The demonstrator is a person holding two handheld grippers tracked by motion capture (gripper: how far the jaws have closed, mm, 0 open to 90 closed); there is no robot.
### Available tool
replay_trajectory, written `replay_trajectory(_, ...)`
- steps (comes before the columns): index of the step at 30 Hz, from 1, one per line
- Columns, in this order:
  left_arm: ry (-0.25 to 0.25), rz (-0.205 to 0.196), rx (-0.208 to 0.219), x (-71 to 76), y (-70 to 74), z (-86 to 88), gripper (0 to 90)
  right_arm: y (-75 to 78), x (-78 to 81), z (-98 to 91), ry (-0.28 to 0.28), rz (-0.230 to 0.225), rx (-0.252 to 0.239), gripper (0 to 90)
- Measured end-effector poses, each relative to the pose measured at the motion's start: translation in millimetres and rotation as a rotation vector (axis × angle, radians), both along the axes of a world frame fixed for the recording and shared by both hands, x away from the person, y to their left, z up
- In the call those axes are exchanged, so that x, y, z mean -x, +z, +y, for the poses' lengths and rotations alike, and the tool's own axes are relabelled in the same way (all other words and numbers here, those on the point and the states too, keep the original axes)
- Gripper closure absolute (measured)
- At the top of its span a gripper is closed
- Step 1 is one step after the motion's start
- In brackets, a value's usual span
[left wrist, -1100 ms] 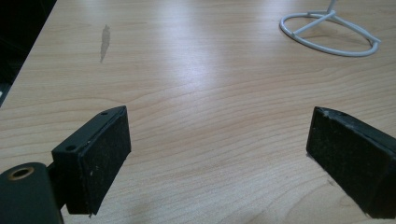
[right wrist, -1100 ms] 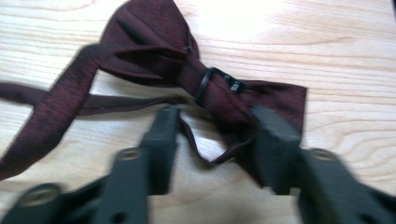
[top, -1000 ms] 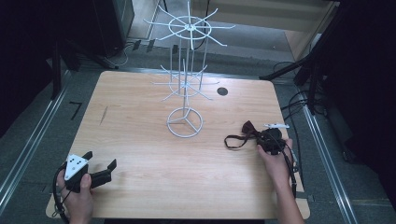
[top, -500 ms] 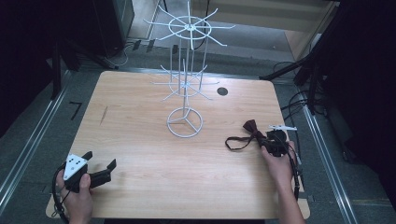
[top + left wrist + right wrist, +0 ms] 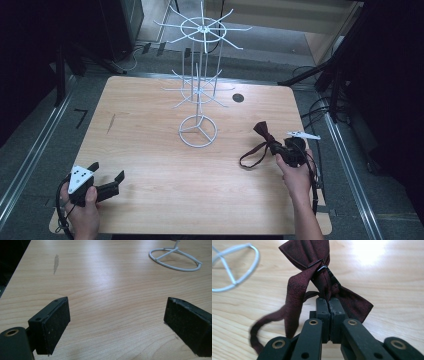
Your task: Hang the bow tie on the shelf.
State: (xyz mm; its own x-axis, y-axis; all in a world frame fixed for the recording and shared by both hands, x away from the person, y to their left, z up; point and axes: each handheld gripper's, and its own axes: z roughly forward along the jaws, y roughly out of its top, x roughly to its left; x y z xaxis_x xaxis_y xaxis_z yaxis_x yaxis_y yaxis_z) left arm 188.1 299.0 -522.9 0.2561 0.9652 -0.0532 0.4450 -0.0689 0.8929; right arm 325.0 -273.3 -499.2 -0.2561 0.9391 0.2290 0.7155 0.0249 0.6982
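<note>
a dark red bow tie (image 5: 317, 262) sits over the right side of the wooden table (image 5: 150, 150), pinched near its knot by the right gripper (image 5: 329, 301), whose jaws are pressed together on the fabric. in the high view the bow tie (image 5: 263, 134) lies just ahead of the right gripper (image 5: 280, 150), and its strap (image 5: 250, 157) hangs in a loop toward the table. one wing spreads above the knot, the other beside the jaws. a white wire display stand (image 5: 198, 100) rises from a ring base (image 5: 198, 131) near the table's middle, apart from the bow tie. at the near left corner, the left gripper (image 5: 107, 177) is held low over bare wood, its jaws wide apart with nothing between them; its black pads (image 5: 53, 323) frame plain wood grain.
</note>
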Motion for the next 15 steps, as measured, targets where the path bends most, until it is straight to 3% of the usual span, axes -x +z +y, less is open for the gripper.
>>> replay_trajectory(6,0.002,-0.004,0.008,0.2,-0.1,0.2,7.3,16.9,6.5,10.0,0.016,-0.072,-0.039,89.5)
replay_trajectory(15,0.005,-0.006,0.021,0.5,-0.1,1.5,7.3,35.4,8.8,25.8,0.029,-0.122,-0.054,89.5)
